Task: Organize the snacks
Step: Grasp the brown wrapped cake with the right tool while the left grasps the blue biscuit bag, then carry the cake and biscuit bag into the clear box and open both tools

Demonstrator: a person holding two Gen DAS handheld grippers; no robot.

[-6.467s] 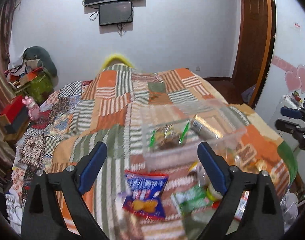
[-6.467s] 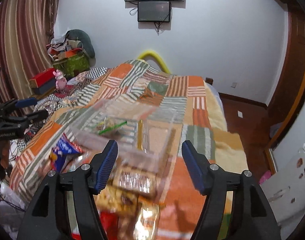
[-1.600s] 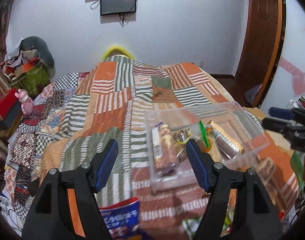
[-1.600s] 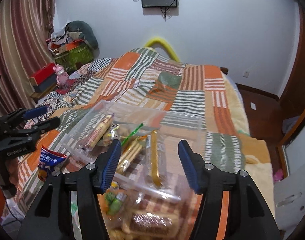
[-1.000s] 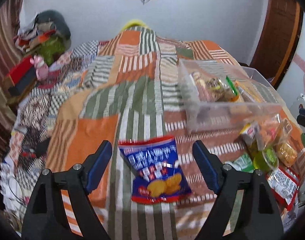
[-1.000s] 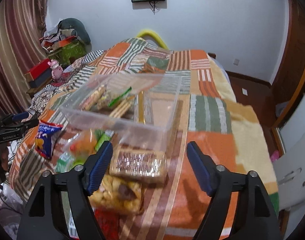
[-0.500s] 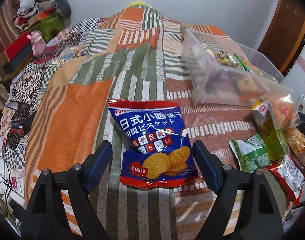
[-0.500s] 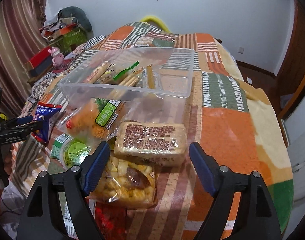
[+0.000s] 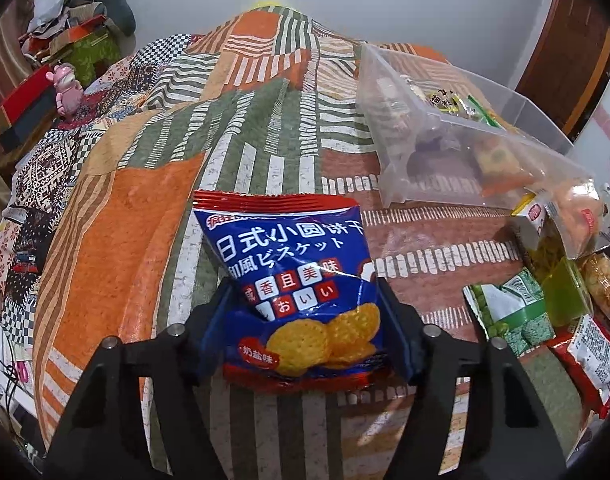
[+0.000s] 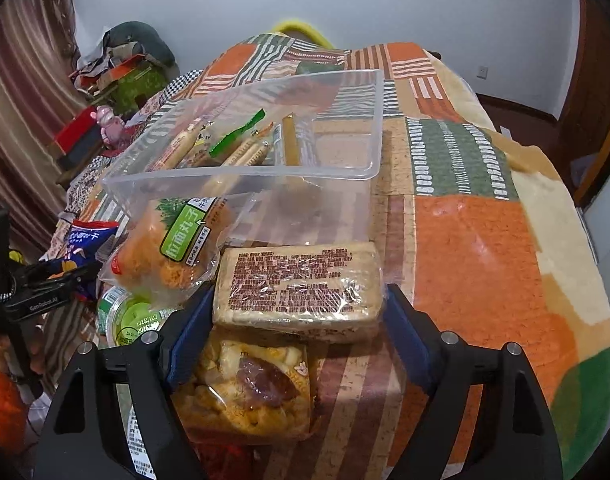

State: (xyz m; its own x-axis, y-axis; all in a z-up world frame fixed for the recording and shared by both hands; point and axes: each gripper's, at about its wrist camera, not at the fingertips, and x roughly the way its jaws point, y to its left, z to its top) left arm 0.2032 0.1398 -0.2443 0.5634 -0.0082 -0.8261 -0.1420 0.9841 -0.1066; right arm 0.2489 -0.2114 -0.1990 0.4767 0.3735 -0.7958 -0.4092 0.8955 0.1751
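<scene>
A blue and red biscuit bag [image 9: 293, 280] lies on the patchwork blanket. My left gripper [image 9: 305, 304] is open, its jaws on either side of the bag's lower half. A clear plastic bin [image 10: 265, 148] holds several snack sticks; it also shows in the left wrist view [image 9: 457, 132]. A tan wrapped cake block [image 10: 301, 288] lies in front of the bin. My right gripper [image 10: 299, 312] is open, its jaws flanking the block's near edge. The left gripper [image 10: 61, 276] also shows at the left of the right wrist view, around the bag.
Loose snacks lie by the bin: an orange noodle-ball bag [image 10: 169, 244], a green cup [image 10: 133, 316], a yellow snack bag [image 10: 245, 392], a green pea bag [image 9: 513, 308] and a red packet [image 9: 589, 360]. The blanket [image 10: 485, 260] drops off at the right. Clutter [image 9: 65, 52] stands far left.
Both grippers have come down and forward. The left jaws now flank the biscuit bag and have narrowed. The right jaws now flank the tan cake block.
</scene>
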